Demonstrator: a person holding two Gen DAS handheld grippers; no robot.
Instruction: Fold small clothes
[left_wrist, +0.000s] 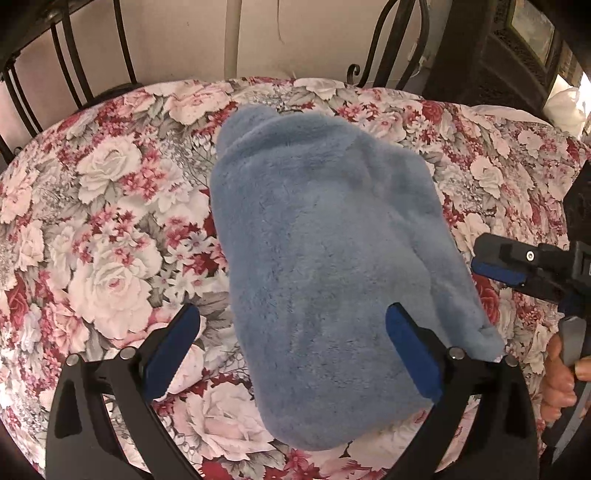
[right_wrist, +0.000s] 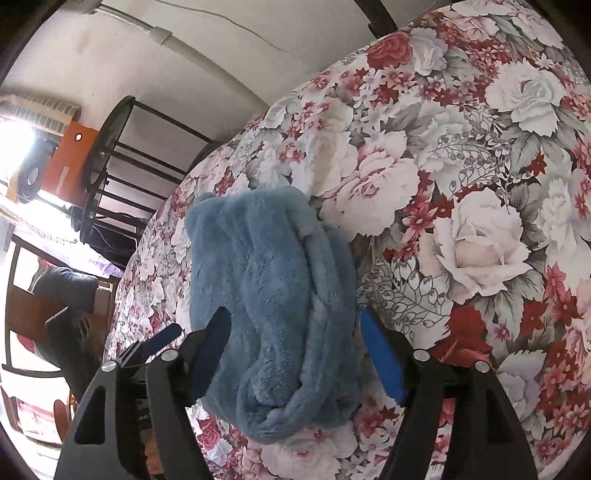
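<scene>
A fluffy blue garment (left_wrist: 325, 266) lies folded into a compact bundle on the floral bedspread (left_wrist: 110, 221). My left gripper (left_wrist: 291, 332) is open just above its near end, one finger on each side, holding nothing. My right gripper (left_wrist: 491, 271) shows at the right edge of the left wrist view, beside the bundle. In the right wrist view the same garment (right_wrist: 266, 295) lies stacked in layers between the open fingers of my right gripper (right_wrist: 295, 343), which holds nothing. The left gripper's blue pad (right_wrist: 162, 339) shows at the lower left there.
The floral bedspread (right_wrist: 461, 184) covers the whole surface. A black metal bed frame (left_wrist: 66, 66) and a wall stand behind it. A round black metal rack (right_wrist: 107, 158) and a dark cabinet (left_wrist: 498, 55) stand past the bed's edges.
</scene>
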